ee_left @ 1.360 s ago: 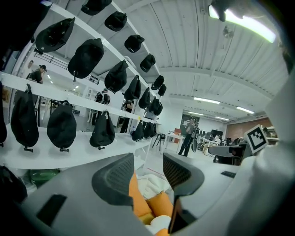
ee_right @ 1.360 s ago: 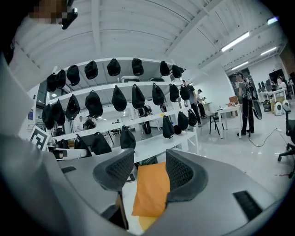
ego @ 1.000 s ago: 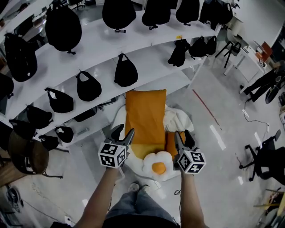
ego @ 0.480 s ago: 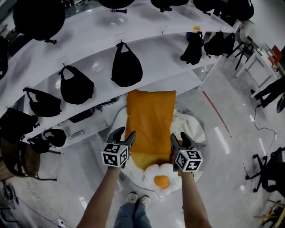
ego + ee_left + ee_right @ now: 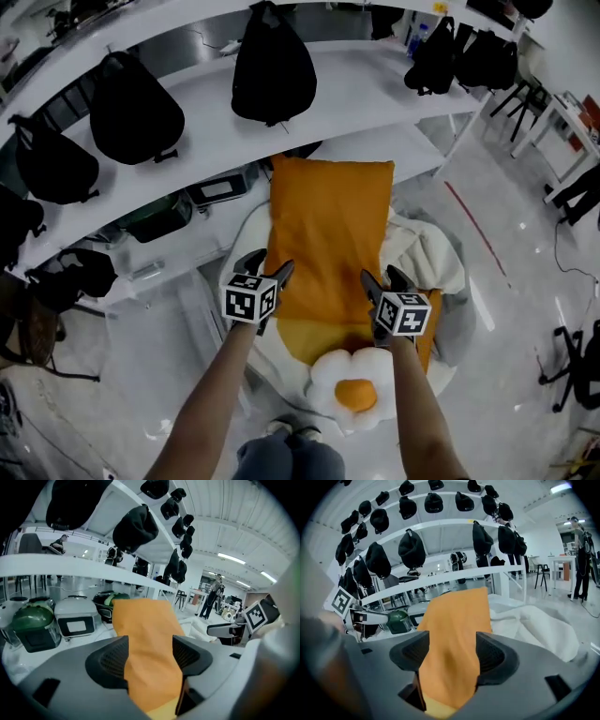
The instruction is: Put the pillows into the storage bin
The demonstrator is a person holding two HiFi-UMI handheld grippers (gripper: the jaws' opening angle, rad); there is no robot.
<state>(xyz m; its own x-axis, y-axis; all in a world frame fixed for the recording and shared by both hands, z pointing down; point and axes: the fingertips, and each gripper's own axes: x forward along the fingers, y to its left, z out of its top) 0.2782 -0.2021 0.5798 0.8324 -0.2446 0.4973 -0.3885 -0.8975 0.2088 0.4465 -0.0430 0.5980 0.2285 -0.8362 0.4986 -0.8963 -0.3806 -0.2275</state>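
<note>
A long orange pillow (image 5: 328,234) stretches away from me over the round white storage bin (image 5: 457,323), its far end near the lowest shelf. My left gripper (image 5: 267,265) grips its near left edge and my right gripper (image 5: 381,277) its near right edge. In the left gripper view the orange fabric (image 5: 145,634) fills the gap between the pads of the left gripper (image 5: 150,656), and in the right gripper view the pillow (image 5: 457,634) fills the right gripper (image 5: 452,656) the same way. Both sets of jaws are opening. A fried-egg pillow (image 5: 352,394) and a cream cushion (image 5: 427,258) lie in the bin.
Curved white shelves (image 5: 356,84) hung with black bags (image 5: 272,66) rise just beyond the bin. Small appliances (image 5: 75,620) stand under the lowest shelf at the left. Office chairs (image 5: 581,366) stand at the far right, and a person (image 5: 218,592) is far off.
Both grippers and the orange pillow have moved forward toward the shelves, and the view has closed in on the bin. The egg pillow now lies nearer to me than the grippers.
</note>
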